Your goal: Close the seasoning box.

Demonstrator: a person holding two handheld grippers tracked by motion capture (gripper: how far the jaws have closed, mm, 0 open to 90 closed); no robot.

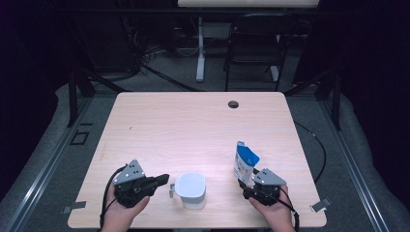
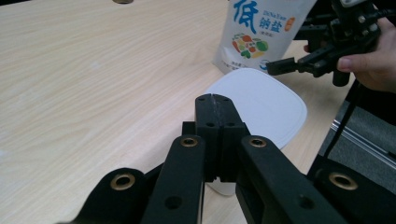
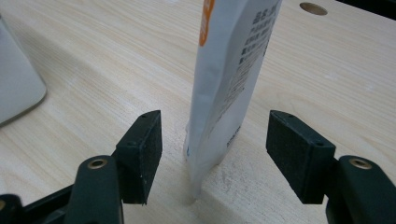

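My high view looks forward and down over the whole pale wooden table (image 1: 193, 125). Each gripper view sits low and close along its jaws; both share the upright white printed pouch (image 2: 261, 32).

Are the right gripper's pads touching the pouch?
Apart. The right gripper view shows both pads wide of the standing pouch, with bare table between.

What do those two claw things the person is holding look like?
Both are black. The left claw and the right claw each carry a grey three-cornered plate on top and trail a black cable. Up close, the arms show brass-coloured rivets, and the right claw's pads are flat black blocks.
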